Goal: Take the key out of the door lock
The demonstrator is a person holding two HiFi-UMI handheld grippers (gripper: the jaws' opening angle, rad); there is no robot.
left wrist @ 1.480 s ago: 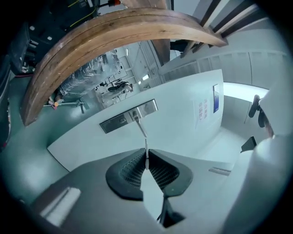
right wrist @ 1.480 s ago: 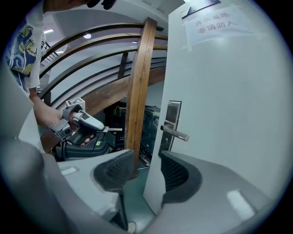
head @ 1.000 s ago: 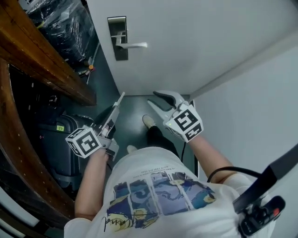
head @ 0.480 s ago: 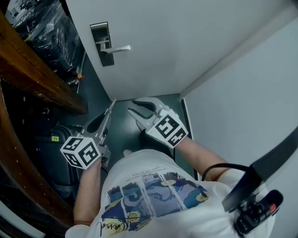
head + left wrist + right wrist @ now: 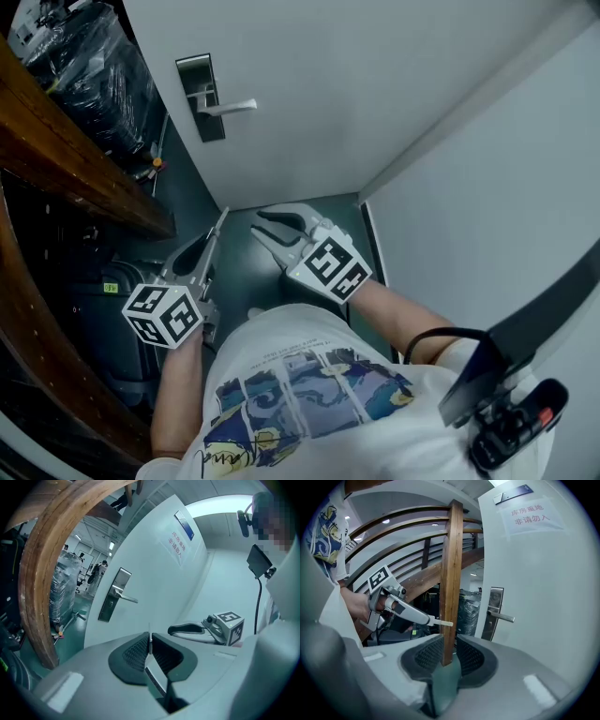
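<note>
The white door carries a steel lock plate (image 5: 201, 97) with a lever handle (image 5: 232, 108). The plate (image 5: 114, 595) also shows in the left gripper view and, with the handle (image 5: 501, 617), in the right gripper view. No key can be made out at this distance. My left gripper (image 5: 217, 223) hangs low in front of the door, its jaws shut into a thin tip; a thin sliver shows between its pads (image 5: 138, 651), too small to name. My right gripper (image 5: 270, 228) is beside it, well short of the lock. Its jaws are closing with nothing between them.
A curved wooden railing (image 5: 66, 150) runs along the left, with a wooden post (image 5: 452, 573) ahead of the right gripper. Black wrapped goods (image 5: 84, 56) and a dark case (image 5: 103, 300) stand behind it. A white wall (image 5: 506, 187) closes the right. A sign (image 5: 532, 513) hangs on the door.
The lock plate has slid left in the head view. Both grippers have shifted left with it, and the right jaws have narrowed. The left jaws stay together.
</note>
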